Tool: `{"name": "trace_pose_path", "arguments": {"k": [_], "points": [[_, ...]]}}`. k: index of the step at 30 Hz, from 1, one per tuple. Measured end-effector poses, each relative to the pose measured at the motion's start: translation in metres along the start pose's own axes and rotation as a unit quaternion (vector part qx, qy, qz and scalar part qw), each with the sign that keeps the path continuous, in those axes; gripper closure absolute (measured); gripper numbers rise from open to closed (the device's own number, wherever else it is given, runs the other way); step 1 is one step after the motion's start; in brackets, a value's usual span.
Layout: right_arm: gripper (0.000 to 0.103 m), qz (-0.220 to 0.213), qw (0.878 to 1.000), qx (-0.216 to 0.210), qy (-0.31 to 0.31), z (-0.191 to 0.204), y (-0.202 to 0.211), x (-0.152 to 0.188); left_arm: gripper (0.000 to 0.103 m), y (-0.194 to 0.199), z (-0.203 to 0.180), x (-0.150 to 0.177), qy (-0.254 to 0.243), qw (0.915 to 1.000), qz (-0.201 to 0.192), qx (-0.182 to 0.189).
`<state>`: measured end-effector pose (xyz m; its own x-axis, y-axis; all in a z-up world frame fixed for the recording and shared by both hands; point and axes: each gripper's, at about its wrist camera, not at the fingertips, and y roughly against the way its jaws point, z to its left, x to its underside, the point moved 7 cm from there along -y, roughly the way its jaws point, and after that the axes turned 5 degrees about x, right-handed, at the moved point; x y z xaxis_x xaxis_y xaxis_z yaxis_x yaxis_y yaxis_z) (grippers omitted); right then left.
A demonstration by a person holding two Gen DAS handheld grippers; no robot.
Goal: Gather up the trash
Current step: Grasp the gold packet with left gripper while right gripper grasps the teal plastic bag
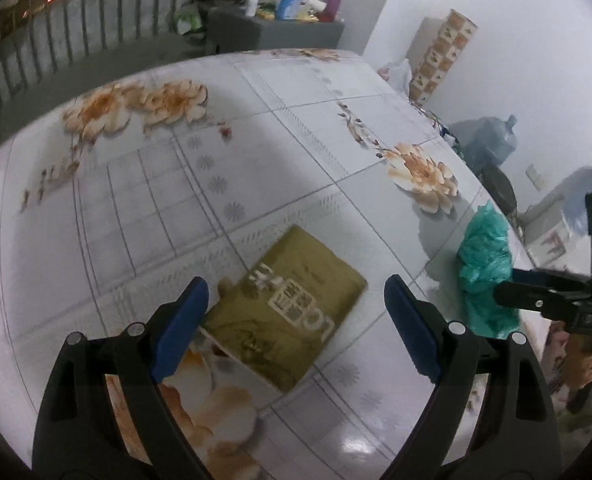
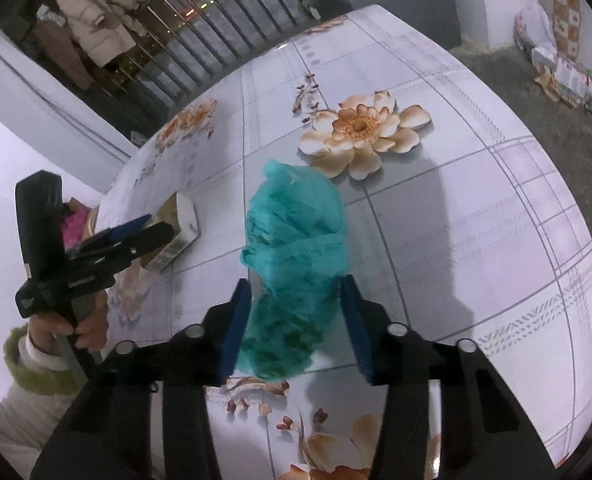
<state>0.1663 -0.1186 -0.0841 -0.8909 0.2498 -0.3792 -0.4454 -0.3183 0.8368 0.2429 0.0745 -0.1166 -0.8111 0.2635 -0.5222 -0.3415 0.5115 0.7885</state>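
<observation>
Jaws masking green bag's (image 2: pixel 296 240) lower end

Crumpled teal bag (image 2: pixel 296 256), flat gold box (image 1: pixel 284 304)

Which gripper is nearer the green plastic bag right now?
Right. The right gripper straddles the green plastic bag; the left gripper hovers open over the gold packet beside it.

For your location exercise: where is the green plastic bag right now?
In the right wrist view the green plastic bag lies on the floral table, between the right gripper's fingers.
</observation>
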Motion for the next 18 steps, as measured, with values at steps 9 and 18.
{"name": "trace_pose_path", "arguments": {"k": [9,18], "points": [[0.069,0.005,1.0,-0.015,-0.003,-0.005,0.001,0.001,0.032,-0.002,-0.016,0.017,-0.062,0.9945,0.024,-0.081],[0.072,0.008,1.0,-0.015,-0.002,-0.011,0.005,0.004,0.049,0.005,-0.01,0.024,-0.028,0.9949,0.017,-0.096]]}}
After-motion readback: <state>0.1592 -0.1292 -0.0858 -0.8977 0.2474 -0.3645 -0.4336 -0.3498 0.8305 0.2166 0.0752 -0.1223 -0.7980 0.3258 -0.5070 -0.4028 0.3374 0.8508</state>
